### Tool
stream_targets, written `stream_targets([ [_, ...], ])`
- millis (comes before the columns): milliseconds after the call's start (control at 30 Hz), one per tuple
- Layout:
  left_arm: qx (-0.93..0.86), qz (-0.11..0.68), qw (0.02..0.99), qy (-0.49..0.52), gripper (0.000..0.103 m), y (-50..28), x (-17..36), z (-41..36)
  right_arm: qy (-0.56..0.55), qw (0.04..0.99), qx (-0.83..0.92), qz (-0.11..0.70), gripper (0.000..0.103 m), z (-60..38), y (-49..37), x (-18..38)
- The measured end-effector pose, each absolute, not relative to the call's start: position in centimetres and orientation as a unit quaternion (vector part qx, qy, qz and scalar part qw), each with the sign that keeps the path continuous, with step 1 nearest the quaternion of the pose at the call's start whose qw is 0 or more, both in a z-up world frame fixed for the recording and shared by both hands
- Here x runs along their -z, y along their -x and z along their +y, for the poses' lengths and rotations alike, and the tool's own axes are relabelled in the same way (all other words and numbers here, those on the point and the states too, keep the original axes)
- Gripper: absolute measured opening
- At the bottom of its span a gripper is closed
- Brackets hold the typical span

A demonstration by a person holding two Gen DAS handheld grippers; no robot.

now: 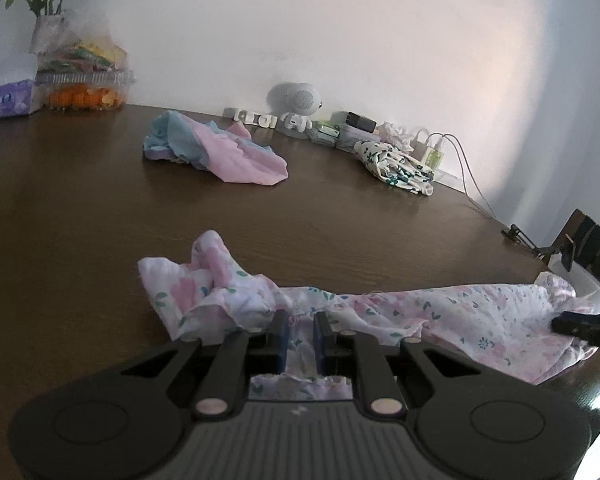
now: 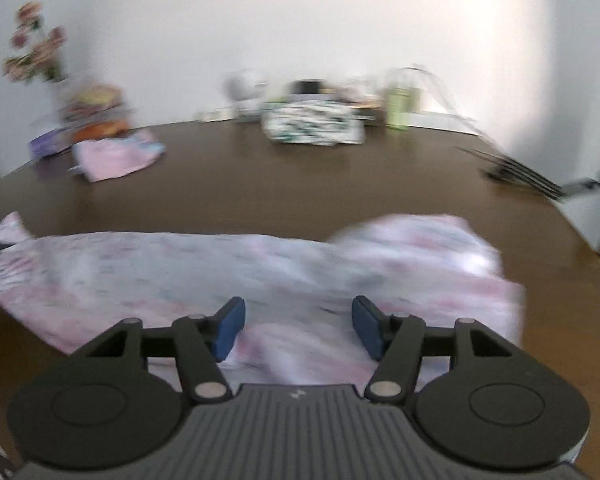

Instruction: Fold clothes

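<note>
- Lying stretched in a long band across the near edge of the table [image 1: 100, 208], the floral garment [image 1: 440, 312] was thin and limp, bunched into a crumpled knot at one end.
- It looked light and soft, likely to sag and slide on the smooth wood, so a pinch at a hem or corner seemed better than a grab at the loose middle.
- The left gripper [image 1: 300, 338] had its blue pads drawn nearly together on a gathered fold of that cloth.
- The right gripper [image 2: 298, 330] hovered above the garment's middle with jaws apart and nothing between the pads; its view was blurred.
- Farther back lay a pink and blue garment [image 1: 216, 148] and a green-flowered bundle [image 1: 396, 166].
- Against the wall stood a small white speaker [image 1: 300, 110].
</note>
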State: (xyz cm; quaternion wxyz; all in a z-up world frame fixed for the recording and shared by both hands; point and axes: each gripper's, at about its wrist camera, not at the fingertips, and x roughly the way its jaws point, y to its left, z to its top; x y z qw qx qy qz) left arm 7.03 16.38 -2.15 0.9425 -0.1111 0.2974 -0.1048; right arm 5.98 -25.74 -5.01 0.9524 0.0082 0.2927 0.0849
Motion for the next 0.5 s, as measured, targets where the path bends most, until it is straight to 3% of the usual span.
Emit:
stream_targets([
  [500, 0.104, 0.285, 0.946, 0.111, 0.012, -7.0, 2.5, 16.5, 0.012, 0.952, -0.074, 0.297, 0.064, -29.6, -5.0, 6.1],
])
